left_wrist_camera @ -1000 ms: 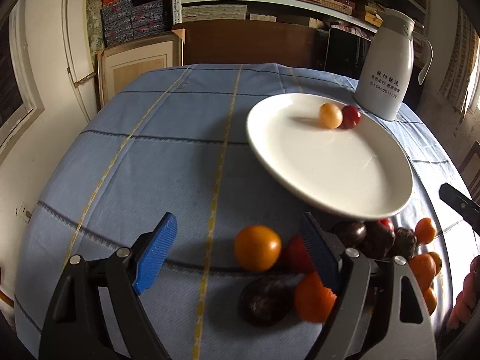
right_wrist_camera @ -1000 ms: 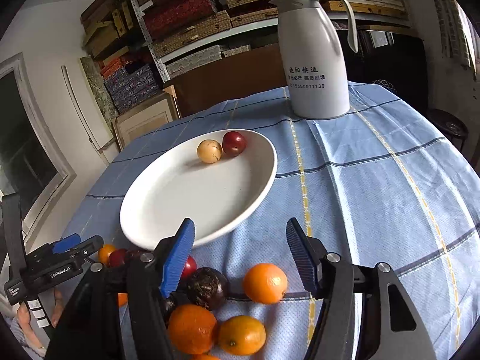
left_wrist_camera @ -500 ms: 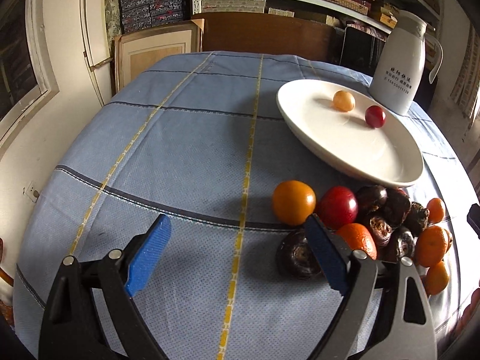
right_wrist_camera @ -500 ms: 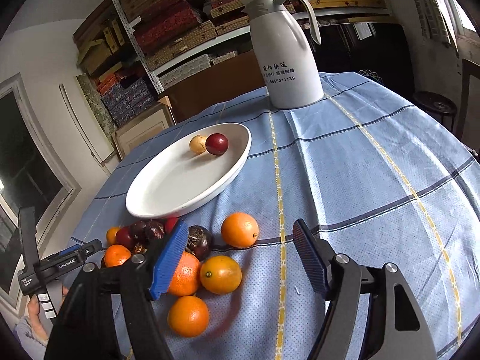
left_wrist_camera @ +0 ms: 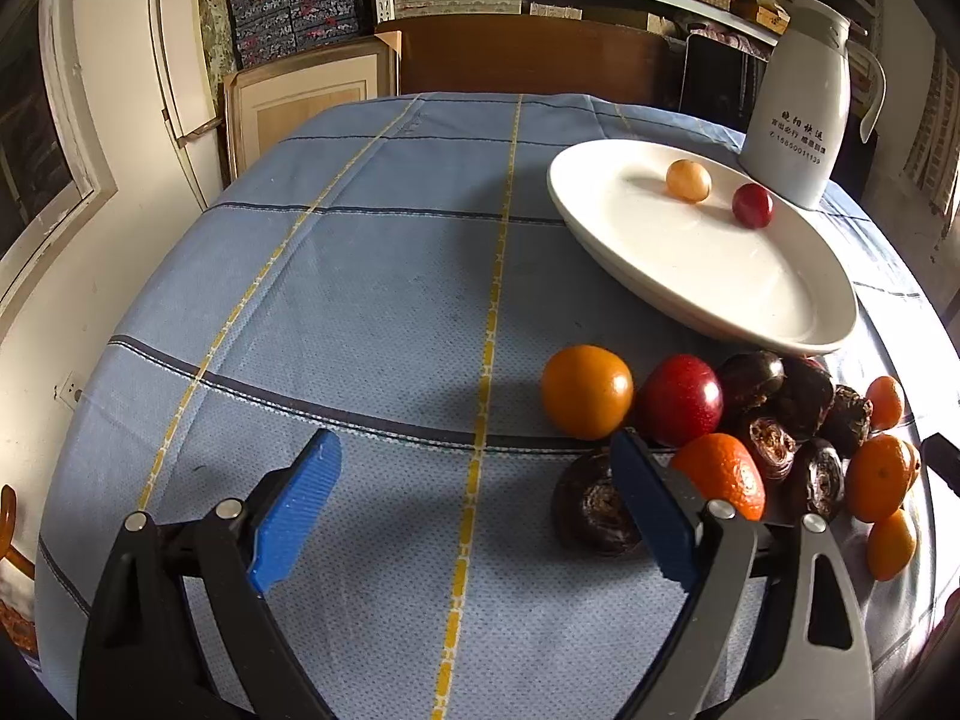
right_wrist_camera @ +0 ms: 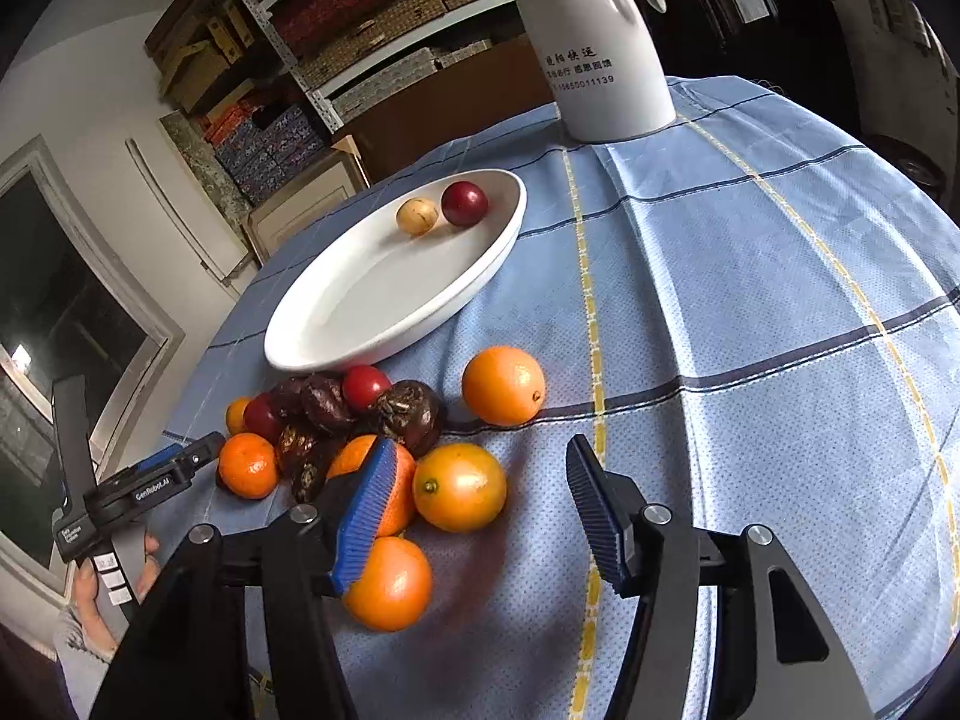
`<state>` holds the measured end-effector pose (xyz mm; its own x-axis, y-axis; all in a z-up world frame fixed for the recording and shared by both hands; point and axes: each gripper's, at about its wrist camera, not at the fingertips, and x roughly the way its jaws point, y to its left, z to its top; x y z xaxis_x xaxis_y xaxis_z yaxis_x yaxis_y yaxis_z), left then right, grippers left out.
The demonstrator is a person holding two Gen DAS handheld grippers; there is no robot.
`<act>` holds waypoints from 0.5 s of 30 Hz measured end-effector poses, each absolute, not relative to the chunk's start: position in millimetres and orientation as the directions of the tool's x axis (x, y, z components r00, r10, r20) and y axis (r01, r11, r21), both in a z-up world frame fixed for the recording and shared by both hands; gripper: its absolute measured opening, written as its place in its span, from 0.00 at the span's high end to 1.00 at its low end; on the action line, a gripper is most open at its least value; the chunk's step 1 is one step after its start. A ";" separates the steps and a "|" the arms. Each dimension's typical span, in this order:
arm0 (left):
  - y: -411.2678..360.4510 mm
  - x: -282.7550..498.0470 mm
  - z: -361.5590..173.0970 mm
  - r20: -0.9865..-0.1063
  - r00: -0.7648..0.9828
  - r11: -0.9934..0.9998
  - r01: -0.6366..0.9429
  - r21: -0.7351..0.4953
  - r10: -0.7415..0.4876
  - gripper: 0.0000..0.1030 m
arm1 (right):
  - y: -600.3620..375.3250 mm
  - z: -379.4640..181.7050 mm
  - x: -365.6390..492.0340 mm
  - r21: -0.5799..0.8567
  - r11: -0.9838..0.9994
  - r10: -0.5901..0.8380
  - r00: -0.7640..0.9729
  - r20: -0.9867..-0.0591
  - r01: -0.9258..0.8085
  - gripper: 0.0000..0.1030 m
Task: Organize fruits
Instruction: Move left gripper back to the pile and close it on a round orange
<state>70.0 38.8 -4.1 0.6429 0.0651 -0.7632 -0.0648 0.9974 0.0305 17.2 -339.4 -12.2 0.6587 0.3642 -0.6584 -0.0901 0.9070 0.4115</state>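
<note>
Fruit pile (right_wrist_camera: 360, 438) on the blue-clothed bench (right_wrist_camera: 750, 300) just beside the white plate (right_wrist_camera: 360, 300) holding two small fruits; left tool (left_wrist_camera: 474, 480) spread, empty; right tool (right_wrist_camera: 480, 492) just narrowing, unpinched, over an orange (right_wrist_camera: 459, 486).

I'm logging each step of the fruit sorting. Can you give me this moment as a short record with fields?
plate: holds a yellow fruit and a red fruit
pile: oranges, red and dark fruits on the tablecloth beside the plate
left gripper: open, empty
right gripper: open, jaws just closing, an orange between them, ungripped
jug: upright behind the plate
</note>
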 end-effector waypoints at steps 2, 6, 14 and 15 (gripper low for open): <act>39.3 69.4 -3.0 -0.761 0.646 0.998 -0.064 0.026 0.061 0.13 | -333.5 -14.0 14.9 0.396 0.912 0.366 0.649 -0.667 -0.108 0.46; 40.6 69.8 -1.8 -0.759 0.648 0.998 -0.066 0.024 0.061 0.13 | -330.5 -17.4 15.7 0.386 0.915 0.370 0.632 -0.681 -0.119 0.55; 46.6 71.5 -2.8 -0.766 0.640 0.996 -0.084 0.011 0.063 0.13 | -335.2 -23.0 16.8 0.439 0.890 0.417 0.602 -0.681 -0.121 0.64; 45.9 71.8 -3.2 -0.768 0.638 0.997 -0.081 0.012 0.061 0.13 | -335.7 -23.3 16.8 0.442 0.889 0.419 0.603 -0.679 -0.120 0.65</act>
